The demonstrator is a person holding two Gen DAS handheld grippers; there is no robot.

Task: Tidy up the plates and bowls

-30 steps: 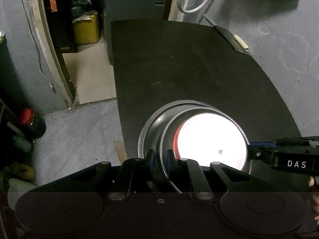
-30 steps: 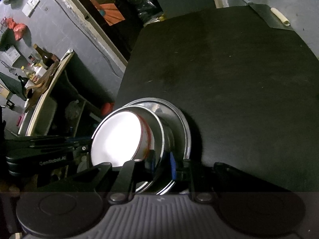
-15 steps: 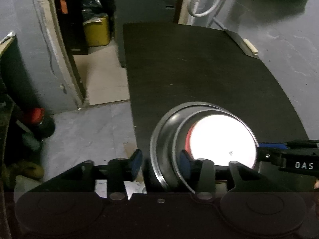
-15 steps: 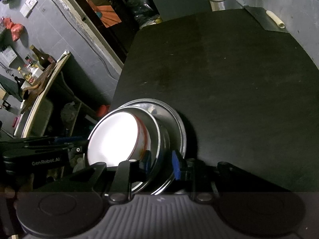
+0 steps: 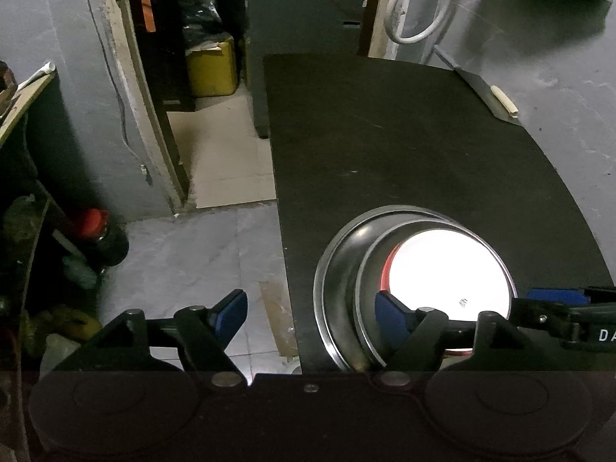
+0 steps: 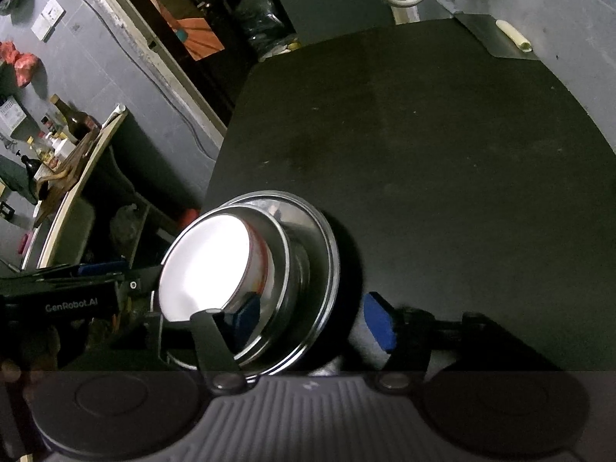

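A stack sits at the near left corner of the black table (image 5: 404, 146): a steel plate (image 5: 338, 269) at the bottom, a steel bowl (image 5: 365, 269) on it, and a white bowl with a red outside (image 5: 446, 273) nested inside. My left gripper (image 5: 308, 313) is open, its jaws astride the stack's left rim. In the right wrist view the stack shows as steel plate (image 6: 327, 269), steel bowl (image 6: 292, 269) and white bowl (image 6: 208, 261). My right gripper (image 6: 312, 319) is open, its jaws astride the right rim.
A cleaver with a pale handle (image 5: 500, 100) lies at the table's far right corner. A yellow container (image 5: 211, 65) stands in a doorway on the left. A shelf with bottles (image 6: 65, 131) stands left of the table. Grey tiled floor (image 5: 192, 261) lies left of the table edge.
Both grippers were shut on the stack's rims one second ago. Both have opened wide and let go. The stack has stayed in place on the table.
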